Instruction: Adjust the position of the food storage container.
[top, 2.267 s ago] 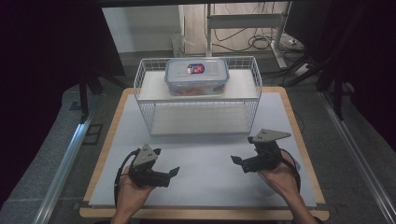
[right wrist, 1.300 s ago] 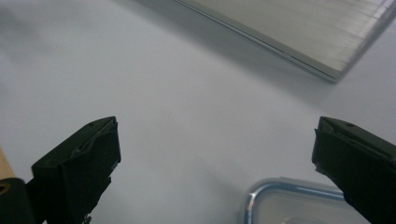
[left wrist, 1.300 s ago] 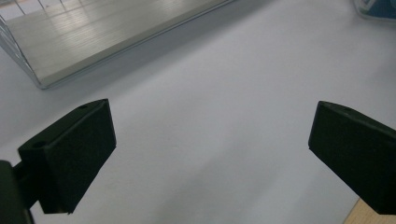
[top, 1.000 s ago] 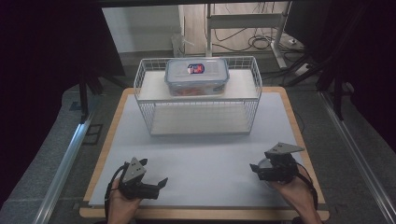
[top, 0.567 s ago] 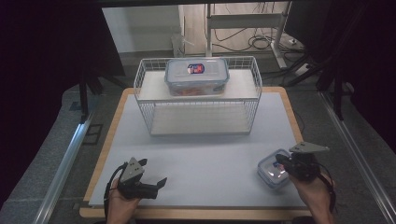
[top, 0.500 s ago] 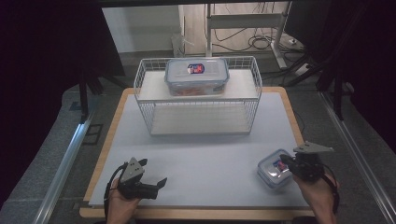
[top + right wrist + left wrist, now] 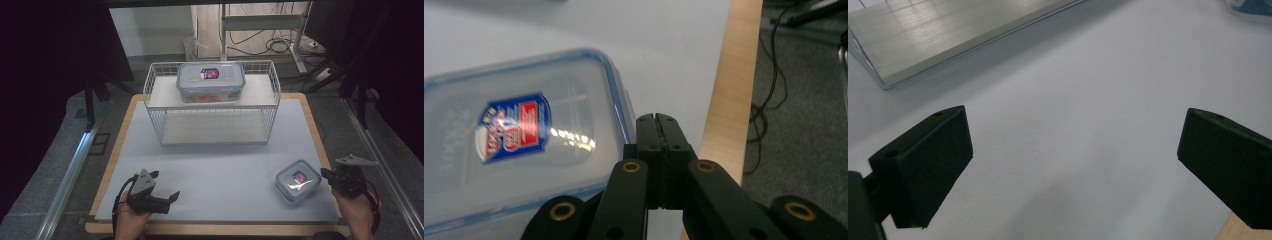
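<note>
the right gripper point(image 7: 326, 174) has slid off toward three o'clock since a moment ago, uncovering a small lidded container point(image 7: 297, 181) on the white mat point(image 7: 220, 175) — the container sits at about five o'clock, just beside the jaws, which are pressed together on nothing. the left gripper point(image 7: 167, 198) rests at seven o'clock, jaws spread wide and empty. at twelve o'clock a wire basket point(image 7: 212, 102) carries a larger container point(image 7: 210, 81) on its upper shelf.

The small container point(image 7: 524, 145) runs off the right gripper view's left and bottom edges, label blurred
</note>
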The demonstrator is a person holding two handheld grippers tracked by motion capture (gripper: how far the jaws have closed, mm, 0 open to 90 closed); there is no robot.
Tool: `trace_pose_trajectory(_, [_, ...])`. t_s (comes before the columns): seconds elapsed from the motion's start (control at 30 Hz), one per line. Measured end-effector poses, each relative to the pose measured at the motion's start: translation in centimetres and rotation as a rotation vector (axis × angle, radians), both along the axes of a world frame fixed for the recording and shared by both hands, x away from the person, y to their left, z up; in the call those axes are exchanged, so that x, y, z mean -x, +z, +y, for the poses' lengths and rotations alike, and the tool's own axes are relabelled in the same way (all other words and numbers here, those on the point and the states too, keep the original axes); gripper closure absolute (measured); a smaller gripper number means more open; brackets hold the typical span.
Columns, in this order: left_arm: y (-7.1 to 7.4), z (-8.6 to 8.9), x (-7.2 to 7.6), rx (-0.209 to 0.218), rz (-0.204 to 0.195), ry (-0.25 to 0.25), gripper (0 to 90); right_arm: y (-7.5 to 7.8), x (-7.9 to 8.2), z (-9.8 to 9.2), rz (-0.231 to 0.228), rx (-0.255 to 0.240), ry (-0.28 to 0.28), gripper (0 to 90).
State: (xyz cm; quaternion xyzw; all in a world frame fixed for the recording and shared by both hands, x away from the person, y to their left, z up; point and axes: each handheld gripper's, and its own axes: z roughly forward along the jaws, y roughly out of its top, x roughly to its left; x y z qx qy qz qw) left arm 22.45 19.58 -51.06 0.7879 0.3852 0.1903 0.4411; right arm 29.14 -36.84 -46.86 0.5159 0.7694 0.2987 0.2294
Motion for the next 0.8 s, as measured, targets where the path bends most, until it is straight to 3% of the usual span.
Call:
trace_pose_trajectory(0.1, [0.0, 0.1, 0.0, 0.007, 0.003, -0.001, 1.2, -0.7, 0.2, 0.0, 0.035, 0.016, -0.01, 90.0])
trace_pose_trajectory(0.23, [-0.1, 0.1, 0.0, 0.013, 0.007, -0.002, 1.2, -0.8, 0.4, 0.1, 0.044, 0.016, -0.012, 90.0])
trace_pose_trajectory(0.5, [-0.2, -0.2, -0.1, 0.006, 0.012, -0.008, 1.2, -1.2, 0.8, 2.5, 0.079, -0.021, 0.091, 90.0])
trace_pose_trajectory(0.8, [-0.3, -0.2, -0.2, 0.01, 0.019, -0.009, 1.2, -1.2, 1.1, 4.2, 0.101, -0.039, 0.153, 90.0])
